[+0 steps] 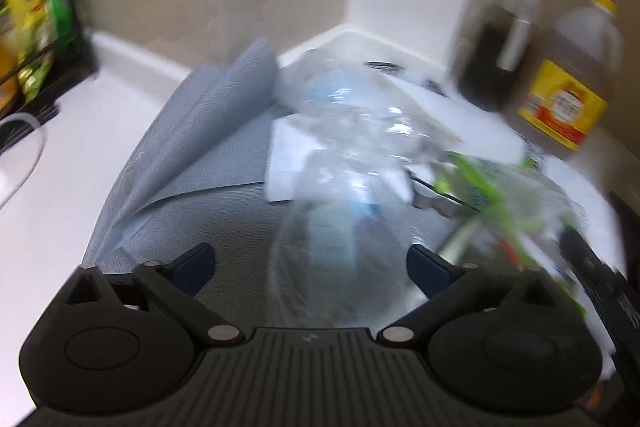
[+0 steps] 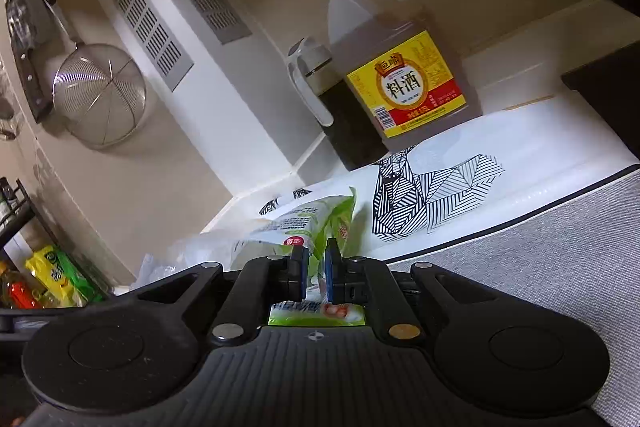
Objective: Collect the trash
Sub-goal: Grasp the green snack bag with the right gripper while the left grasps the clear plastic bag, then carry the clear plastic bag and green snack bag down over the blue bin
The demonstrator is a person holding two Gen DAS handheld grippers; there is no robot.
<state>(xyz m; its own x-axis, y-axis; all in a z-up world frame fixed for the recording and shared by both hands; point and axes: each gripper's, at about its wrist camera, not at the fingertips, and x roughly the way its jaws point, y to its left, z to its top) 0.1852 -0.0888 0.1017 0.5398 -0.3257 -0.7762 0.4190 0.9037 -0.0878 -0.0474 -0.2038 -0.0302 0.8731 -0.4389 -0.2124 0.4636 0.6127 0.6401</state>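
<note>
- A white kitchen desk [image 1: 60,187] meets beige walls at a back corner, where a yellow-capped jug [image 2: 400,67] and a dark bottle [image 2: 344,123] stand.
- Right gripper [image 2: 316,269] pinches a green-and-white wrapper [image 2: 304,223] near that corner.
- Left gripper [image 1: 310,263] gapes wide, a clear plastic bottle [image 1: 352,131] between its jaws, over a grey cloth [image 1: 208,147].

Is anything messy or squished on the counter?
Yes. A crumpled clear plastic bottle lies on its side on the blue-grey cloth, which is rumpled with one edge folded up. The right hand-held gripper pinches a crinkled green snack wrapper.
</note>
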